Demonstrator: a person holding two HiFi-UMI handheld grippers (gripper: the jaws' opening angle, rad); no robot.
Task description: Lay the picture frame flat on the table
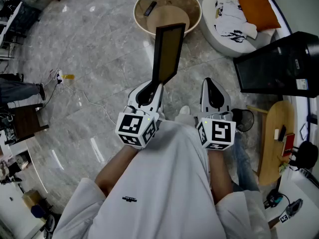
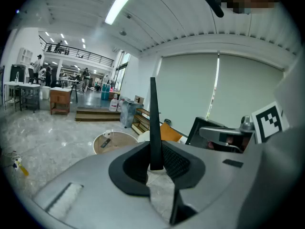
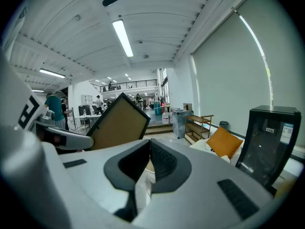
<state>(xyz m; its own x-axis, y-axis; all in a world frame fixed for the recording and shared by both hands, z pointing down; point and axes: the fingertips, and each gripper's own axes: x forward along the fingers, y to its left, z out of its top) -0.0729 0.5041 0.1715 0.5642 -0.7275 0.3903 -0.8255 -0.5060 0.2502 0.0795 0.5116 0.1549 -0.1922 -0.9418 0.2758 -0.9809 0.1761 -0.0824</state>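
Note:
The picture frame [image 1: 168, 51] is black-rimmed with a brown backing. It stands upright in the air, gripped at its lower edge by my left gripper [image 1: 158, 84]. In the left gripper view the frame [image 2: 153, 123] shows edge-on as a thin dark blade, with the pads of the left gripper [image 2: 155, 166] pressed on both sides of it. The round wooden table [image 1: 141, 23] lies ahead of the frame on the floor, with a dark remote [image 1: 150, 8] on it. My right gripper [image 1: 209, 82] is beside the left one, shut and empty. The right gripper view shows the frame's backing [image 3: 116, 128] to the left of the right gripper [image 3: 149, 144].
A white seat with an orange cushion [image 1: 256, 6] sits right of the round table. A black cabinet [image 1: 279, 66] and a small wooden side table [image 1: 273, 143] stand at the right. A cable and power strip [image 1: 60, 76] lie on the marble floor at left.

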